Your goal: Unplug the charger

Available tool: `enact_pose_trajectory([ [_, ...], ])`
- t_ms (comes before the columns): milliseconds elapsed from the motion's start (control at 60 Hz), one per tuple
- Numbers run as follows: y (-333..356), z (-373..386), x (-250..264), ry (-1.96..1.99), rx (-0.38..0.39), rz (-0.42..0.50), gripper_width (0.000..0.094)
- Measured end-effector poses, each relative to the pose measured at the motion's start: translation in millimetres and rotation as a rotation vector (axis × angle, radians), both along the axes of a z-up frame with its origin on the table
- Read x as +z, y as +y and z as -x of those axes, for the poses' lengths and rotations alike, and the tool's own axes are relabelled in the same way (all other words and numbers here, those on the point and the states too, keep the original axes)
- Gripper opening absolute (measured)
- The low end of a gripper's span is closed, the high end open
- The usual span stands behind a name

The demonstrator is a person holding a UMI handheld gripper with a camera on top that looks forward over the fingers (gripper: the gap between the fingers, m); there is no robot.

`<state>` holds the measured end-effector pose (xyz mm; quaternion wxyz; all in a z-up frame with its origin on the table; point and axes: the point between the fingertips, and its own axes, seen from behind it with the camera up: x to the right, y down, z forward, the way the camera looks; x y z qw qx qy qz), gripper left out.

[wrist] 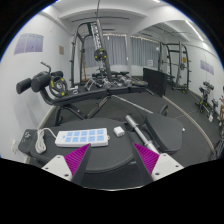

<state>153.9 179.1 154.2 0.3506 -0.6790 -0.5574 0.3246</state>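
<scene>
A white power strip [79, 137] with a row of pale blue sockets lies flat on a round dark table [110, 165], just ahead of my left finger. A small white charger [118, 130] sits to the right of the strip, beyond the fingers; I cannot tell whether it is plugged in. My gripper [111, 160] is open and empty above the table's near part, with the magenta pads [75, 160] wide apart and nothing between them.
A dark cylinder-like object [136, 125] lies right of the charger. A white cable loop and a black block [36, 143] lie at the table's left. Beyond stand a weight bench [60, 88], a cable machine [96, 50] and racks on a dark floor.
</scene>
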Motion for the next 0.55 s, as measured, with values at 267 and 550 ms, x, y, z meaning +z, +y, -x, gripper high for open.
enact_pose_trajectory([
  [267,-45,-83,24,0.005,0.015,-0.047,0.0864],
  [550,-73,-113,39,0.008,0.048,-0.096,0.0856],
])
